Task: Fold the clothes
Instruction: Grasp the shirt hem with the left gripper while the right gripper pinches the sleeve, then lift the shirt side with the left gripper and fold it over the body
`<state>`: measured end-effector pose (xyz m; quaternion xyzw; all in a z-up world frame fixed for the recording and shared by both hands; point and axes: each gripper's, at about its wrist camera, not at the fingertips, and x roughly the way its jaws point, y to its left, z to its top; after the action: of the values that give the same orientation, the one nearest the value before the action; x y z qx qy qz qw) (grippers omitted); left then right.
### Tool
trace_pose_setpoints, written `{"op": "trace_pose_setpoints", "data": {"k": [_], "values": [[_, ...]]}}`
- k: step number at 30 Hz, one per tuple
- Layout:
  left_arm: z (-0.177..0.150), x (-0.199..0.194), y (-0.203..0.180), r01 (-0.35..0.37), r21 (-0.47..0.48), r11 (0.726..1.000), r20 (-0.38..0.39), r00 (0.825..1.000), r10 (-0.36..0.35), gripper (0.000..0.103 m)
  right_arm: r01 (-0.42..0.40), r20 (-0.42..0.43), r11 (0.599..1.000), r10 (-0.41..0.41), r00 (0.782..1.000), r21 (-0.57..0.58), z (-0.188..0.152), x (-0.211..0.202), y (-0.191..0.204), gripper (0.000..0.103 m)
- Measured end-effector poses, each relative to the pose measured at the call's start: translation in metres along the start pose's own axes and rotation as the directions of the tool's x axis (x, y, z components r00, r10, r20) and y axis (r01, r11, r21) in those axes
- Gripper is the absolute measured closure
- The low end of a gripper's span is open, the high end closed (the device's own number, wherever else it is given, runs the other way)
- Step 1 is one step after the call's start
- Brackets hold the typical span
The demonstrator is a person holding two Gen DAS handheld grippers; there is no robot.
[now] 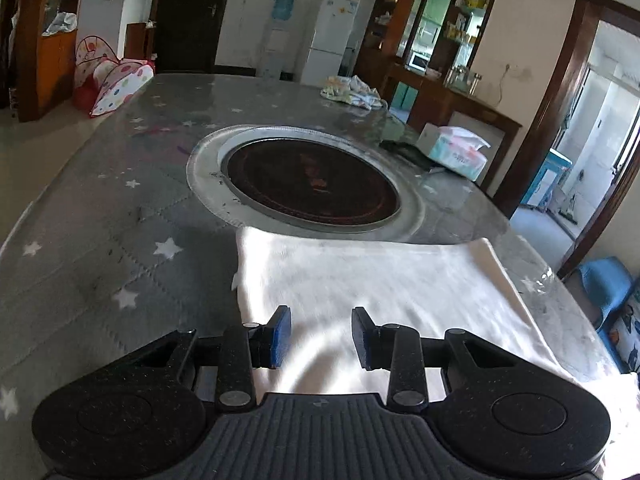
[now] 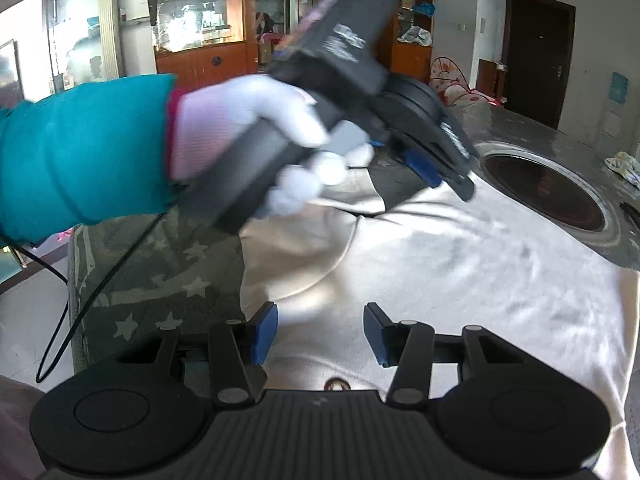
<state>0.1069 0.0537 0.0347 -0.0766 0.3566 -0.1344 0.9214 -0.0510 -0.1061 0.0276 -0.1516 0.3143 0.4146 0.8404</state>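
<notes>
White cloth [image 1: 380, 280] lies flat beside bare starred table [image 1: 100, 208]; both grippers' fingers parted, empty.

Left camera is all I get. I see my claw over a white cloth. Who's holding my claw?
Observer: A hand in a white glove, with a teal sleeve.
Operator: Is my claw pinching the cloth?
Observer: No. The right camera shows it in the air above the cloth, with nothing in it.
Operator: Where's the other claw?
Observer: The right claw hangs open over the cloth's near part, holding nothing.
Operator: Is anything hanging down?
Observer: Yes, a black cable drops from under the sleeve, past the table edge.
</notes>
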Motion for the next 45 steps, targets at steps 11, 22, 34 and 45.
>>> {"op": "trace_pose_setpoints", "data": {"k": [11, 22, 34, 45], "values": [[0.007, 0.029, 0.018, -0.009, -0.004, 1.000, -0.042, 0.999, 0.009, 0.085, -0.112, -0.053, 0.993, 0.110, 0.993, -0.036, -0.004, 0.012, 0.018, 0.054], [0.010, 0.023, 0.025, -0.011, -0.041, 0.999, -0.026, 1.000, 0.010, 0.089, -0.109, -0.035, 0.993, 0.107, 0.994, -0.040, -0.005, 0.002, 0.027, 0.056], [-0.030, -0.068, 0.040, 0.007, 0.091, 0.996, 0.038, 0.999, -0.011, 0.084, 0.097, -0.004, 0.985, -0.097, 0.995, 0.146, -0.019, -0.040, -0.022, 0.052], [-0.065, -0.057, 0.009, -0.045, 0.219, 0.975, -0.007, 0.999, 0.048, 0.074, 0.147, -0.045, 0.958, -0.140, 0.989, 0.245, -0.040, -0.038, -0.033, 0.046]]}}
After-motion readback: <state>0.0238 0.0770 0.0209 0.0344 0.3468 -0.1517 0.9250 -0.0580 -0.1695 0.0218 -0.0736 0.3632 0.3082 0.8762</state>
